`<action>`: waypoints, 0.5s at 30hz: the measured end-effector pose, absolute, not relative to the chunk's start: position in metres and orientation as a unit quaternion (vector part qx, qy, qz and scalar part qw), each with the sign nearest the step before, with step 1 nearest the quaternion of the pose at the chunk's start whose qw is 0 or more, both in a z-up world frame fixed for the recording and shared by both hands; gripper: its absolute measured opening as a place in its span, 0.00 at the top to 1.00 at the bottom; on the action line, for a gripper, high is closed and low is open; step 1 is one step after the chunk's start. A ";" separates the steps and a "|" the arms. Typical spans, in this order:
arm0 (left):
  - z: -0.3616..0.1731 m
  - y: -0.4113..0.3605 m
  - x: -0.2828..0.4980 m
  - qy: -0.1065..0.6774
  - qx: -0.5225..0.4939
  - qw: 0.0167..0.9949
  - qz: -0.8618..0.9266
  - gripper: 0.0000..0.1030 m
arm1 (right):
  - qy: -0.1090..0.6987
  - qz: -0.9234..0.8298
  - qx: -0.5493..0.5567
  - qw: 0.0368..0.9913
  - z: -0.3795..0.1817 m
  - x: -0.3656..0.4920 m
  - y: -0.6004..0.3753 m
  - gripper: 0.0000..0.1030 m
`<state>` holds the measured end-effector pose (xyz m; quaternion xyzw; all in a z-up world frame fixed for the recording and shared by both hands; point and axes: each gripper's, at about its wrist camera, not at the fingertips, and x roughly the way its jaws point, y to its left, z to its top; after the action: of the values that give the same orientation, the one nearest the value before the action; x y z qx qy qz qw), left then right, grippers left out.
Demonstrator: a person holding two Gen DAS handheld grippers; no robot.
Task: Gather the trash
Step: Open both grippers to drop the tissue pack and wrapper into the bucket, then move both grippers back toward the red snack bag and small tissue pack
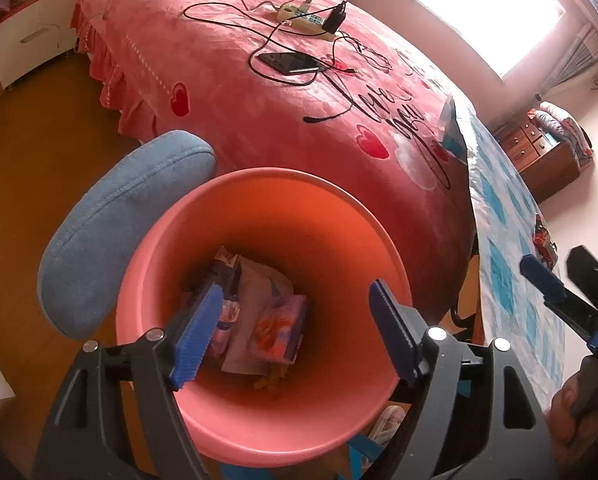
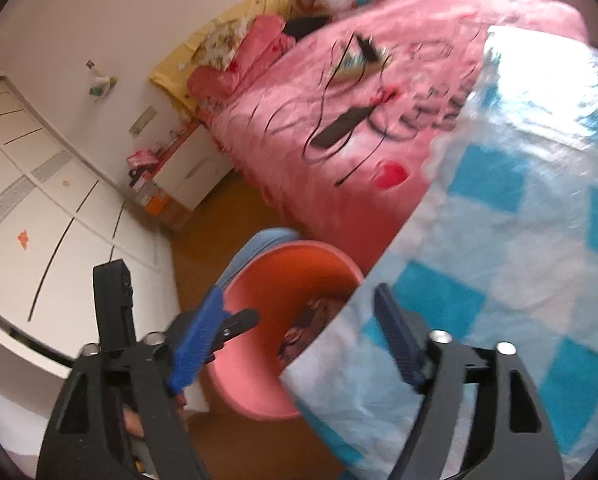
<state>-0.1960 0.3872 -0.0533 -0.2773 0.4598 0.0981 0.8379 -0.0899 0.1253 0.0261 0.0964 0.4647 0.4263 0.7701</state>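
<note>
**Both claws spread over the pink bin; wrappers lying inside**

Left claw (image 1: pixel 295 332): hanging over the mouth of the pink bin (image 1: pixel 179 240), pointing steeply down into it. Its blue pads (image 1: pixel 197 334) are standing well apart with nothing between them; no contact with the rim can be seen.

Trash: crumpled wrappers (image 1: pixel 259 320) are lying at the bottom of the bin, purple and white with an orange print, plus a small yellowish scrap just beside them toward the near wall. In the right wrist view only a sliver of the wrappers (image 2: pixel 299 328) is showing past the tabletop edge.

Right claw (image 2: pixel 299 340): its jaws are also standing wide, pinching nothing. It is hovering at the near edge of the tabletop (image 2: pixel 519 240), which is wearing a blue and white checked cover. One finger is sitting over the cover, the other over the bin. The view is blurred.

Bin placement: standing on the floor (image 1: pixel 39 160), just beside the tabletop edge and against a blue padded chair back (image 1: pixel 119 220), near the foot corner of the bed (image 1: pixel 259 112).

On the bed's pink cover: a dark phone (image 1: pixel 291 63) and a power strip (image 1: pixel 303 18) with tangled cables are lying toward the middle.

A small red item (image 1: pixel 543 240) is resting on the tabletop by its far edge; too small to identify.
</note>
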 end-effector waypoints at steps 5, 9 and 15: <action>-0.048 0.376 -0.193 0.462 -0.269 0.840 0.093 0.26 | 0.452 0.396 0.093 0.794 0.022 -0.087 0.102 0.15; -0.045 0.366 -0.190 0.462 -0.267 0.841 0.085 0.25 | 0.457 0.378 0.103 0.798 0.011 -0.084 0.083 0.15; -0.035 0.345 -0.182 0.461 -0.251 0.848 0.069 0.25 | 0.445 0.354 0.104 0.816 0.008 -0.082 0.058 0.14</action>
<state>-0.1823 0.3452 -0.0346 -0.2513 0.4614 0.0694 0.8480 -0.0822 0.0577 0.0077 0.1036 0.4447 0.3544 0.8160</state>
